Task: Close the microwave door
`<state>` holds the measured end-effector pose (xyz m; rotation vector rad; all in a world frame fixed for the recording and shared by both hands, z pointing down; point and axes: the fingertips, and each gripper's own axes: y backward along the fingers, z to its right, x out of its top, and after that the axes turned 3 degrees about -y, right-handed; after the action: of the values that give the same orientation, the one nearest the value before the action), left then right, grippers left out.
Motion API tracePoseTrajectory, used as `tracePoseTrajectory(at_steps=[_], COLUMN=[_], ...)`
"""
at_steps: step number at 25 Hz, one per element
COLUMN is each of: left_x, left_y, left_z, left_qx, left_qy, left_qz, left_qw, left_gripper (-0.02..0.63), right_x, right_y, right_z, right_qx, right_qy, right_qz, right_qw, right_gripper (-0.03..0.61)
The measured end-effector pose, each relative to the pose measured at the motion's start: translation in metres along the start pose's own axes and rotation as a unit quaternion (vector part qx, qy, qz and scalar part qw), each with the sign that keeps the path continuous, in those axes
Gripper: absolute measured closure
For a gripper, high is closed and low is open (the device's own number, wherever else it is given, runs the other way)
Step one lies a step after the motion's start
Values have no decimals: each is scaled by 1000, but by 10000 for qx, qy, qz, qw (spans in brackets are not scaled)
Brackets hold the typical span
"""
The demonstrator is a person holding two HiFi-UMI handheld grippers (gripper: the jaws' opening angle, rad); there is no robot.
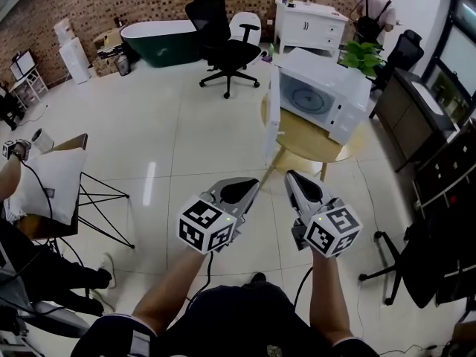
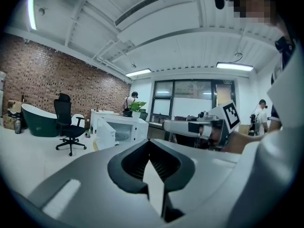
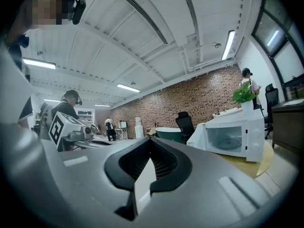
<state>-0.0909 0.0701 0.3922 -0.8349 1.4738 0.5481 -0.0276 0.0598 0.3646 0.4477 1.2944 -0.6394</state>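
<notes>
A white microwave point(image 1: 327, 99) stands on a round wooden table point(image 1: 312, 146) ahead of me, its door point(image 1: 272, 125) swung wide open to the left. In the head view my left gripper point(image 1: 251, 184) and right gripper point(image 1: 292, 177) are held side by side close to my body, well short of the table, both pointing toward it. Each is shut with nothing between the jaws. From the left gripper point(image 2: 150, 146) the microwave point(image 2: 124, 128) shows far off at mid-left. The right gripper point(image 3: 151, 148) sees the microwave point(image 3: 236, 139) at the right, with its door point(image 3: 197, 136) open.
A black office chair point(image 1: 223, 43), a dark green bathtub point(image 1: 160, 42) and a white cabinet point(image 1: 309, 24) stand at the back. A potted plant point(image 1: 362, 54) sits behind the microwave. A dark desk point(image 1: 416, 103) lines the right; a cushioned folding chair point(image 1: 52, 184) stands left.
</notes>
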Motion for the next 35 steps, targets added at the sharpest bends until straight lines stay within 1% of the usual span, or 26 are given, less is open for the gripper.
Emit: tracePoseTrajectory(at_steps=[7, 14, 20, 25, 28, 35], left_x=[8, 15, 20, 30, 30, 17], left_y=[-54, -91, -127, -155, -167, -190], left_z=[1, -27, -69, -118, -144, -194], left_qx=[34, 148, 164, 215, 204, 178], left_qy=[-50, -81, -76, -104, -49, 46], left_qz=[-60, -92, -9, 32, -20, -218], left_qw=[10000, 9998, 9998, 9997, 9998, 9996], left_gripper=[601, 601, 601, 601, 601, 601], right_x=[12, 20, 19, 22, 24, 25], right_y=[12, -5, -40, -80, -106, -154], right_z=[59, 98, 133, 163, 175, 196], right_qx=[-162, -203, -280, -333, -348, -391], right_qy=[95, 257, 305, 292, 266, 268], right_qz=[-47, -114, -248, -308, -323, -307], right_qw=[9998, 9994, 9988, 9985, 9985, 9984], right_gripper=[577, 577, 577, 577, 577, 577])
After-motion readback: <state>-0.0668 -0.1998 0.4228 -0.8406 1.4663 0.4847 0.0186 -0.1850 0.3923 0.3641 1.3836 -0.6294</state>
